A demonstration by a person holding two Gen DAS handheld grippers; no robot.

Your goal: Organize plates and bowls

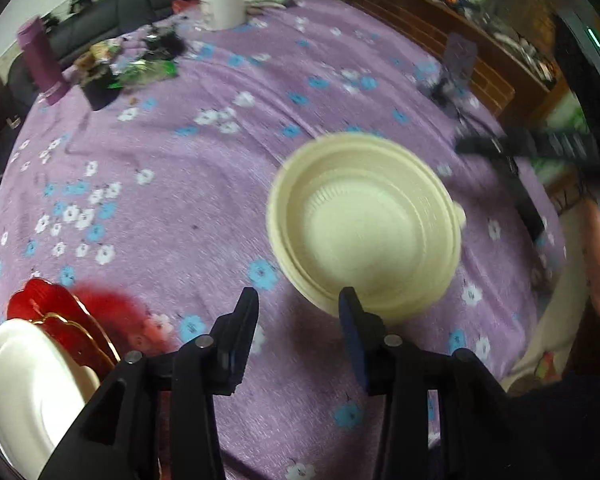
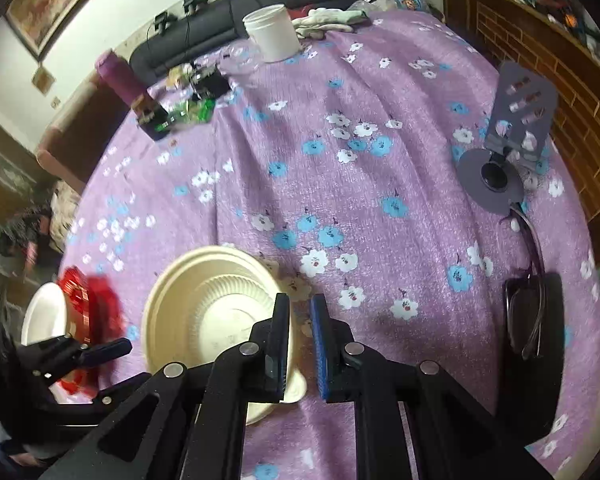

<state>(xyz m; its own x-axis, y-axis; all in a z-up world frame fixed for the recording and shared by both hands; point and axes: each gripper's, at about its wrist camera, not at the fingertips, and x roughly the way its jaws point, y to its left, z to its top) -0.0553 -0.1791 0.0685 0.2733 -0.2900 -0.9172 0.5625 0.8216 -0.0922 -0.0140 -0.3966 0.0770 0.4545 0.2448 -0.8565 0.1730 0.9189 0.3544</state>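
So far the sorting looks partly done. A cream stack of bowls [image 1: 364, 220], nested one in another, sits on the purple floral cloth of the worktop [image 1: 220, 152] toward its near edge, and by the near left corner a white plate [image 1: 32, 388] lies against a red dish [image 1: 60, 320], seemingly overlapping it.

The left gripper [image 1: 298, 320] hangs over bare cloth between the two groups, its fingers apart with nothing between them. The right gripper [image 2: 300, 340] has its fingers drawn nearly together at the bowls' rim; its left finger hides that rim, so I cannot tell whether the rim is pinched or merely beside them.

What seems left is gathering plate and dish into a tidy pile. Clutter along the far edge, a white tub [image 2: 274, 32] included, looks like no part of the job.
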